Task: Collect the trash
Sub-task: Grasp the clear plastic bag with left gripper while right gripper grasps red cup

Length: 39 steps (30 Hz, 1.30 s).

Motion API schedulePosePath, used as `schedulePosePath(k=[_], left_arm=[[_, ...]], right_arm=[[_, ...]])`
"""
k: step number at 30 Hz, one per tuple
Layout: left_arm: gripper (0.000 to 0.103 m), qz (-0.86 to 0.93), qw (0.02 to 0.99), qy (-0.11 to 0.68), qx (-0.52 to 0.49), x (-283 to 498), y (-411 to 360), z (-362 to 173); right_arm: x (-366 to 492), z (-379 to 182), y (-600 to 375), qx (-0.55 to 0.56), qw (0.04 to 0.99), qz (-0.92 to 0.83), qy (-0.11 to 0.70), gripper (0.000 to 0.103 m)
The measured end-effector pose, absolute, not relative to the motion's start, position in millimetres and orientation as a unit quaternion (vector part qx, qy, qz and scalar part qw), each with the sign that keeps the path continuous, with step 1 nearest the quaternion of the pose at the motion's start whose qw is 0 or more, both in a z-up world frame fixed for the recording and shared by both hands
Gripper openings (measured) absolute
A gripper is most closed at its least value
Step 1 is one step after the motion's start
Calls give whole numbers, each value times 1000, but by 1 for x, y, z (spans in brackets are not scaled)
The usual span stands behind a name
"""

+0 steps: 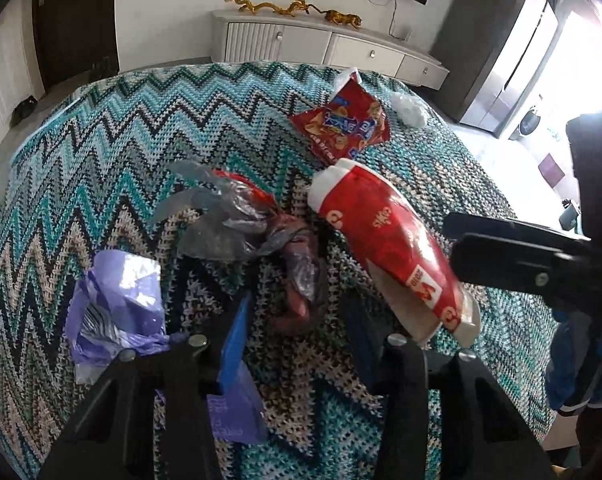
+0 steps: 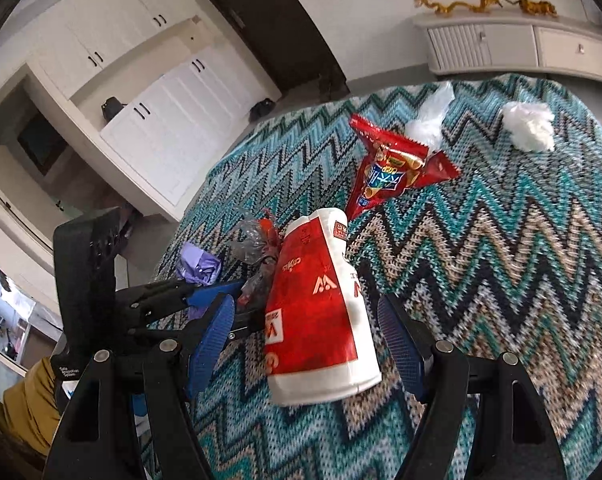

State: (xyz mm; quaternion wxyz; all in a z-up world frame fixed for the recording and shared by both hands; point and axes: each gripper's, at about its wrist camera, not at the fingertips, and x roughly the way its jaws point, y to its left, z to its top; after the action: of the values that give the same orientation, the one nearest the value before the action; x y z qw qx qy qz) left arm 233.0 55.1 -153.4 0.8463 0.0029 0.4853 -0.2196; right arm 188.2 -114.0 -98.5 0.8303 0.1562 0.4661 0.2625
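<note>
On a zigzag knitted blanket (image 1: 121, 140) lie several pieces of trash. A crumpled clear-and-red wrapper (image 1: 285, 248) reaches between the blue fingers of my left gripper (image 1: 297, 308); the pads stand apart from it, so the gripper is open. A squashed red-and-white paper cup (image 2: 317, 320) lies on its side between the fingers of my right gripper (image 2: 305, 300), which is open with a gap on the left side. In the right wrist view the left gripper (image 2: 229, 312) sits just left of the cup, by the wrapper (image 2: 257, 256).
Farther back lie a red snack bag (image 1: 341, 128), a white plastic wad (image 1: 409, 110) and clear film (image 2: 433, 116). A purple plastic bag (image 1: 117, 300) is on the left. A pale sideboard (image 1: 325, 46) stands beyond the blanket's far edge.
</note>
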Motion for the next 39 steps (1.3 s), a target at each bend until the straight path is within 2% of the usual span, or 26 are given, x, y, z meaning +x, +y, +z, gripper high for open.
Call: schedulePosePath(k=[4,11,15,20,24,39], left_arm=[[36,-223,846,484,-3,236,57,-153],[17,-222,847,484,-10,235,58,-154],[13,-221,848,481,-11,231,61,-152],[11,-218,852,476,-18,225,64,-149],[10,-217,853,475,-19,222,63,-147],[10,-217,865,451,-25,186,66,-111]], right_arm=[[201,-104,-102,145,826,265,476,75],[215,-113,-85,136,815,268,496,75],[221,-122,-82,139,808,262,509,75],[225,-130,-84,142,804,257,517,71],[225,-133,-88,140,804,257,518,61],[180,-103,-124,184,819,263,475,59]])
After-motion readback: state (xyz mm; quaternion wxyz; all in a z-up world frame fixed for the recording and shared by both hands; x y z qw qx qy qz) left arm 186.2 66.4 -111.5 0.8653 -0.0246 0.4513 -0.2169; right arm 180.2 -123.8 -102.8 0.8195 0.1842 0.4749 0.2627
